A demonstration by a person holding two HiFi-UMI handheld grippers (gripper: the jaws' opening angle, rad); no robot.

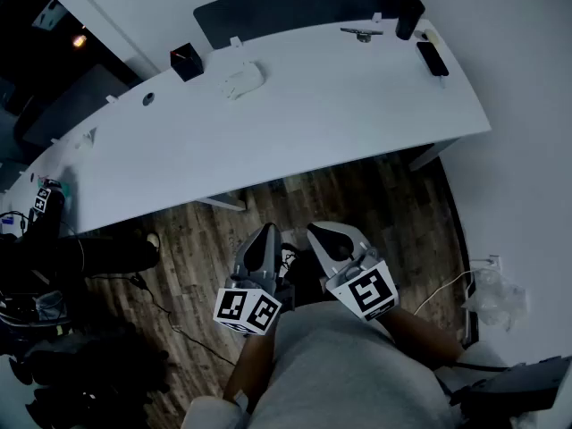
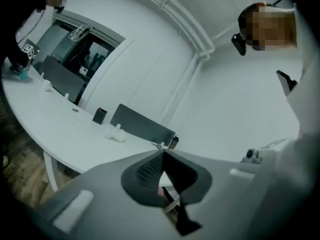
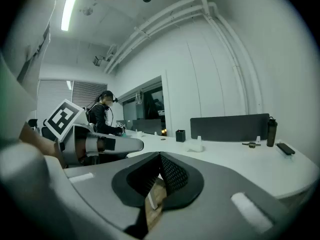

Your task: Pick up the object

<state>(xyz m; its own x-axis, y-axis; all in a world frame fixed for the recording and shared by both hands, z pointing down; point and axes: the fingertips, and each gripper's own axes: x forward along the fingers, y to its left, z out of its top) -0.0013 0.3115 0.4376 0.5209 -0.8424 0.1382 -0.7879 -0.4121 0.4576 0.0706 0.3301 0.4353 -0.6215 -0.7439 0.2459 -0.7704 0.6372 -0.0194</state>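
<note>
A white crumpled object (image 1: 241, 79) lies on the curved white desk (image 1: 322, 114), next to a small black box (image 1: 185, 63). It also shows as the white object (image 2: 116, 135) in the left gripper view and as the white object (image 3: 196, 146) in the right gripper view. Both grippers hang close to my body over the wooden floor, well short of the desk. My left gripper (image 1: 265, 233) (image 2: 162, 153) is shut with nothing between its jaws. Beside it, my right gripper (image 1: 320, 231) (image 3: 160, 155) is shut and empty too.
A dark divider panel (image 1: 304, 3) stands along the desk's far edge. A dark bottle (image 1: 408, 14), a flat black device (image 1: 432, 58) and a small metal item (image 1: 361, 34) sit at the desk's right end. Another person (image 3: 102, 116) works at the far left. A white cable (image 1: 438, 289) lies on the floor.
</note>
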